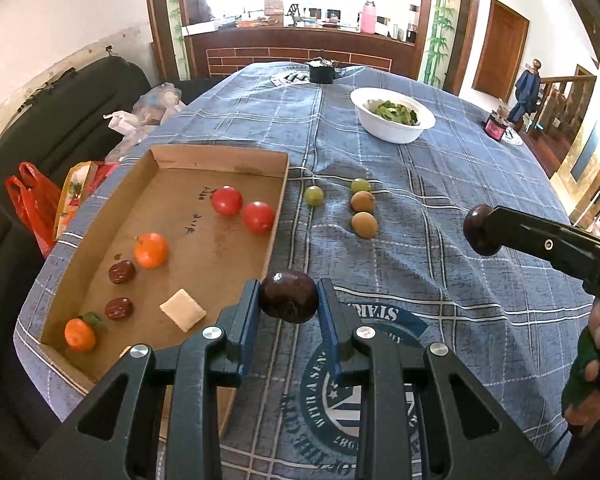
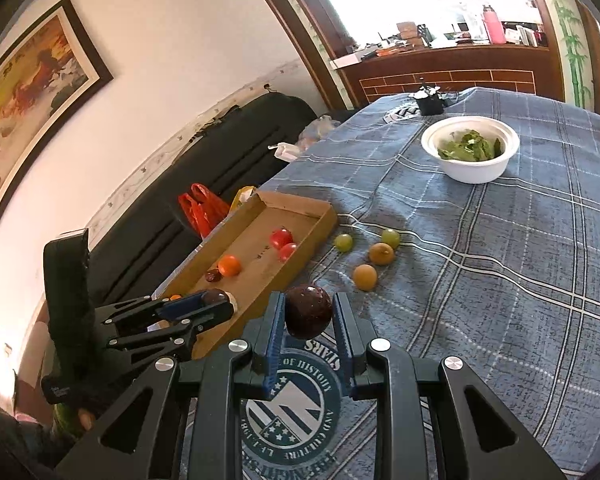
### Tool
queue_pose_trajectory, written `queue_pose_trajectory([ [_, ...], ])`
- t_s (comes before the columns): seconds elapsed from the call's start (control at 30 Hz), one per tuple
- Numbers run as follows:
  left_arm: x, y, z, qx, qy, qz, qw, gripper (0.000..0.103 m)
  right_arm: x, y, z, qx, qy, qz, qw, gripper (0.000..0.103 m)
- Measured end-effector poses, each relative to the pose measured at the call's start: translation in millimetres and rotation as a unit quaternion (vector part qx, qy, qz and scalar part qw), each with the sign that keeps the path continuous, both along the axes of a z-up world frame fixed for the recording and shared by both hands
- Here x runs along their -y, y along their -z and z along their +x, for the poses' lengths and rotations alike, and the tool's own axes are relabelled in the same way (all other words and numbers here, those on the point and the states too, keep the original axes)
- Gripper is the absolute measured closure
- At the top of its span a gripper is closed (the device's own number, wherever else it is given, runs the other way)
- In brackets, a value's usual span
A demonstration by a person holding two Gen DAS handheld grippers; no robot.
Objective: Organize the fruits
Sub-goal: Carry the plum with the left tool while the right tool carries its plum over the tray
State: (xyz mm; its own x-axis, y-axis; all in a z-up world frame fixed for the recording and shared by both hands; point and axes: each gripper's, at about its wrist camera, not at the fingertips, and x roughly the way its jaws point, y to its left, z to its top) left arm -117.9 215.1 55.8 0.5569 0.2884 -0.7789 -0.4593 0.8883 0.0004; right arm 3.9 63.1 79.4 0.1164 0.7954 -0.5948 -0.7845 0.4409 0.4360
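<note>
I have both tongs up over the near end of the blue plaid tablecloth (image 1: 440, 208). My left gripper (image 1: 289, 300) is closed down on a dark maroon round plum (image 1: 288, 297), its blue pads pressing either side of the fruit, and it hangs just beside the near right wall of the shallow brown cardboard tray (image 1: 278, 200). My right gripper (image 2: 308, 314) is clamped just as narrowly on a second dark maroon plum (image 2: 309, 311), over the printed round crest (image 2: 286, 408) on the cloth, to the right of the tray.

The tray's walls are low and its floor is mostly bare down the middle and at the far end. In it lie two red tomatoes (image 1: 242, 210) near the right wall, two small oranges (image 1: 151, 250), two wrinkled dark red dates (image 1: 121, 272) and a pale square cracker (image 1: 183, 310).

On the cloth right of the tray, two green grapes (image 1: 313, 195) and two tan round fruits (image 1: 364, 224) sit close together in a small cluster, well apart from the white bowl of green leaves (image 1: 392, 114) farther back. The cloth between cluster and bowl is open, and so is the stretch to the right.

Both plums look glossy, nearly black-red, with small highlights on the skin.
</note>
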Motion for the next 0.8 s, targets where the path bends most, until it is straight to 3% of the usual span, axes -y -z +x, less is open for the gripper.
queue_pose_trajectory([
  [0.8, -37, -1, -26, 0.006, -0.032, -0.007, 0.9994, 0.077, -41, -5, -19, 0.003, -0.031, -0.001, 1.0, 0.078],
])
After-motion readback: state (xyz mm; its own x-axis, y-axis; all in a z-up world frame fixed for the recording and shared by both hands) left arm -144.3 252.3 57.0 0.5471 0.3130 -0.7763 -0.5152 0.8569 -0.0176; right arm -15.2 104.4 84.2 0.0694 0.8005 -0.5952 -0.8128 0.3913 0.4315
